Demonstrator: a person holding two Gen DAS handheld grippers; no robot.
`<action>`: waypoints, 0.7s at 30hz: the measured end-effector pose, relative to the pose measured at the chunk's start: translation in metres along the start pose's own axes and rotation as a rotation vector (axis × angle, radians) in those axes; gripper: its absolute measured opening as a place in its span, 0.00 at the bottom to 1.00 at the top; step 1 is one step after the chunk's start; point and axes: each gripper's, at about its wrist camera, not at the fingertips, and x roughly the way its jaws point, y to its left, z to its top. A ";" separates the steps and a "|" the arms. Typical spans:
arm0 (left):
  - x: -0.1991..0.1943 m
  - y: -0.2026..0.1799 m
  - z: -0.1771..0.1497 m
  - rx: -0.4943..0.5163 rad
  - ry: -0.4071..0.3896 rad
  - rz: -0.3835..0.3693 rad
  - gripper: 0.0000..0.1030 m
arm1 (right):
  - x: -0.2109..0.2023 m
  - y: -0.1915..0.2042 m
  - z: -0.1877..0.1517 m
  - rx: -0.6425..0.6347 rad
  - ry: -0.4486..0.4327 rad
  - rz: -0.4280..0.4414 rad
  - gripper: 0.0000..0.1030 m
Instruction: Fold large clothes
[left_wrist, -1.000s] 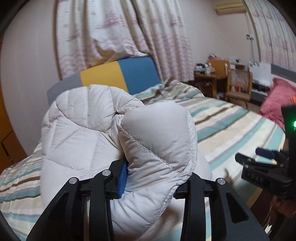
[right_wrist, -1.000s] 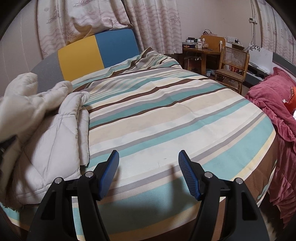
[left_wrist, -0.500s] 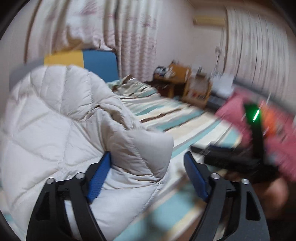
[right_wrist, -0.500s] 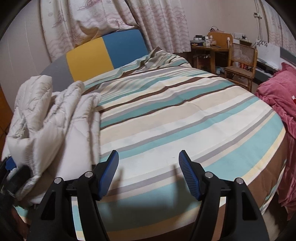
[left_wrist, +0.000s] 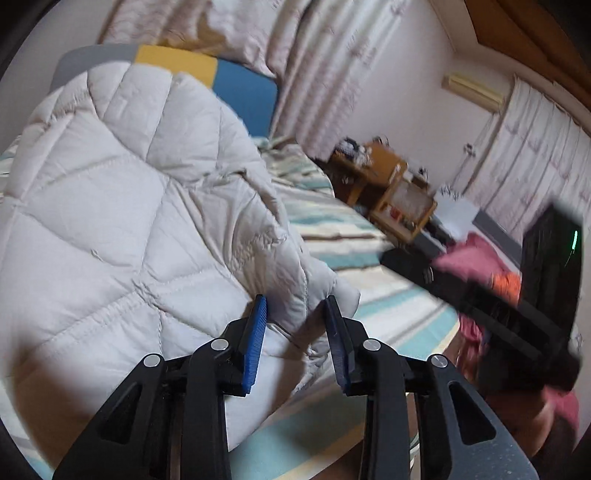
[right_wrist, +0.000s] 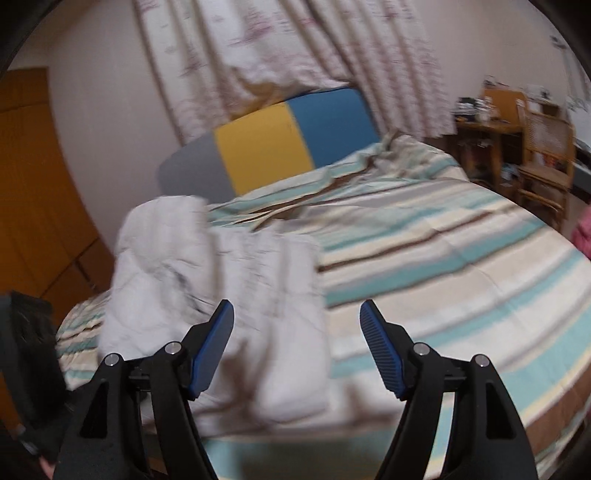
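Quilted white jacket (left_wrist: 122, 206) bunched on the striped bed (left_wrist: 388, 295), its length running away from the left tongs (left_wrist: 295, 321) toward the headboard (left_wrist: 207, 70). Left jaws closing on a puffy fold, which sits between the pads; whether they press it I cannot tell. Right tongs (right_wrist: 297, 334) stand wide, opening, empty, jacket ahead and left. Only right view shows the wooden door (right_wrist: 33, 177); only left view the air conditioner (left_wrist: 472, 90). No writing readable.
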 end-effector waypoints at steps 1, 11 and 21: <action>0.002 0.000 -0.002 0.001 0.008 -0.002 0.31 | 0.009 0.006 0.004 -0.029 0.023 -0.007 0.68; -0.015 0.006 -0.025 0.047 -0.002 0.007 0.31 | 0.070 0.011 -0.016 -0.121 0.229 -0.085 0.63; -0.036 0.018 -0.022 0.000 -0.076 0.028 0.31 | 0.066 -0.003 -0.034 -0.087 0.229 -0.116 0.63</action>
